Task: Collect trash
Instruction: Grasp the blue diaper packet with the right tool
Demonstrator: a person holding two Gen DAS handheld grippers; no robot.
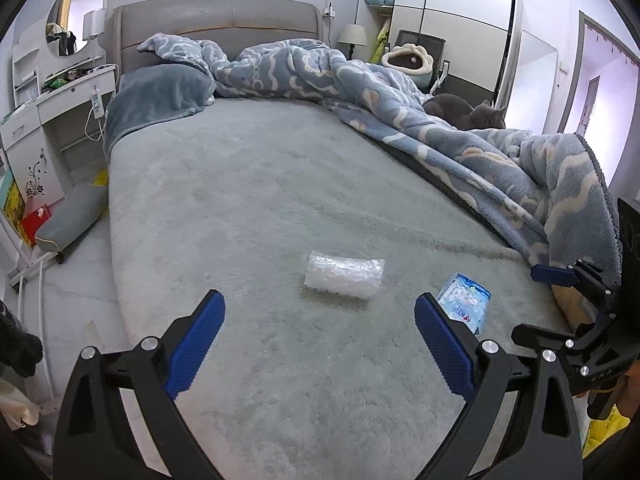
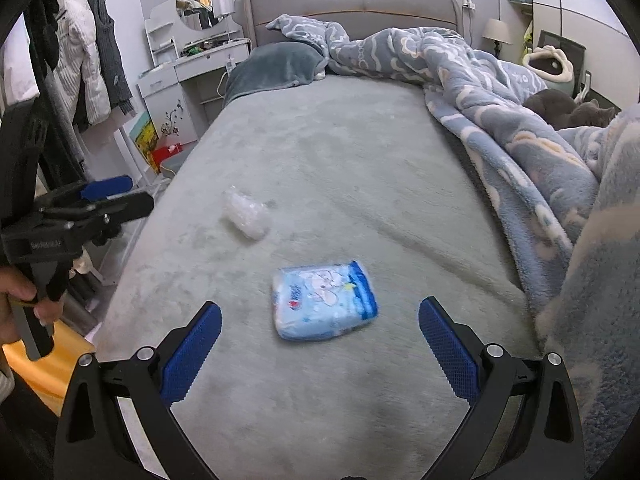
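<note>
Grey-sheeted bed carries bubble wrap, blue tissue pack, rumpled blue blanket, pillow — grey cat at far edge.

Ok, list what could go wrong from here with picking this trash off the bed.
1. The blue tissue pack lies flat on the plush bed cover; the open right gripper might snag fabric with it.
2. The bubble wrap piece is soft and clear, so the open left gripper may crush it or slip off.
3. A grey cat lies by the rumpled blanket; sudden moves could startle it.
</note>
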